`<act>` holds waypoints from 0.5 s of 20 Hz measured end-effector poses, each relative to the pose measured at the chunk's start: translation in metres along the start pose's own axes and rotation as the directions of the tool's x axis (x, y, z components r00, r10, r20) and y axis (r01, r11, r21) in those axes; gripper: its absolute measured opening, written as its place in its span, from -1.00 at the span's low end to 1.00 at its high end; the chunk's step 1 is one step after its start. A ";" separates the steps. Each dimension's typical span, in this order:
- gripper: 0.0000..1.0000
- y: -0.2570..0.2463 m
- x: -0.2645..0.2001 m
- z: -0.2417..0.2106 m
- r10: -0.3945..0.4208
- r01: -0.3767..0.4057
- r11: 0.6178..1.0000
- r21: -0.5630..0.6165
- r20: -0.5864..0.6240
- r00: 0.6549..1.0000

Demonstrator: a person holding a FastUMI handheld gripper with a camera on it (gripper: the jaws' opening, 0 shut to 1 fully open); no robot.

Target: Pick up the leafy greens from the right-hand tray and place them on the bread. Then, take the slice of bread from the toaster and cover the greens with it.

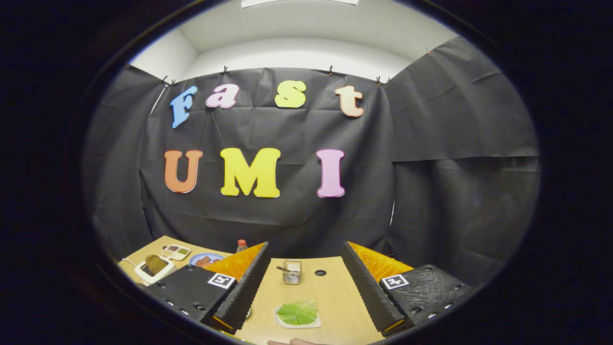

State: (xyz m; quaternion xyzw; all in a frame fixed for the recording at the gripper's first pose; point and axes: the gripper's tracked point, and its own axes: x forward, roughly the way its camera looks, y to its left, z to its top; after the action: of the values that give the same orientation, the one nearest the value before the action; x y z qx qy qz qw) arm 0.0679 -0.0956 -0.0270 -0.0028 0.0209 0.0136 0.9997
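Gripper (pixel 301 287): fingers spread wide, holding nothing, above the table (pixel 330 297).
Greens (pixel 298 312): lying on a white tray (pixel 282 322), between the fingers.
Toaster (pixel 154 268): far left, bread (pixel 155 263) in it.
Wire holder (pixel 291 271): beyond the greens.
Plate (pixel 205 260): beside a bottle (pixel 242 245).

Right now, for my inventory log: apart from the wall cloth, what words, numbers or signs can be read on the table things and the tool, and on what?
No readable words or numbers.
Open tool, fingers either side of the green leaf on the white bread slice: square black-and-white markers, coded patterns, no letters.
Small red-capped bottle: any label too small to read.
White toaster holding brown bread: too small to read.
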 end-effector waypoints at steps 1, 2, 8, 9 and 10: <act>0.89 -0.005 0.009 -0.006 0.004 -0.004 1.000 -0.004 -0.005 1.000; 0.90 -0.008 0.019 -0.014 0.011 -0.011 1.000 -0.003 -0.015 1.000; 0.90 -0.012 0.083 -0.098 0.066 -0.067 0.998 0.000 -0.193 0.979; 0.90 -0.013 0.093 -0.115 0.065 -0.068 0.998 -0.004 -0.227 0.972; 0.90 -0.013 0.104 -0.134 0.067 -0.071 0.997 -0.007 -0.265 0.962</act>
State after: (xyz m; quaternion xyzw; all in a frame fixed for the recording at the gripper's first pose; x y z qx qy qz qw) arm 0.1668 -0.1071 -0.1648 -0.0122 0.1540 0.0482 0.9868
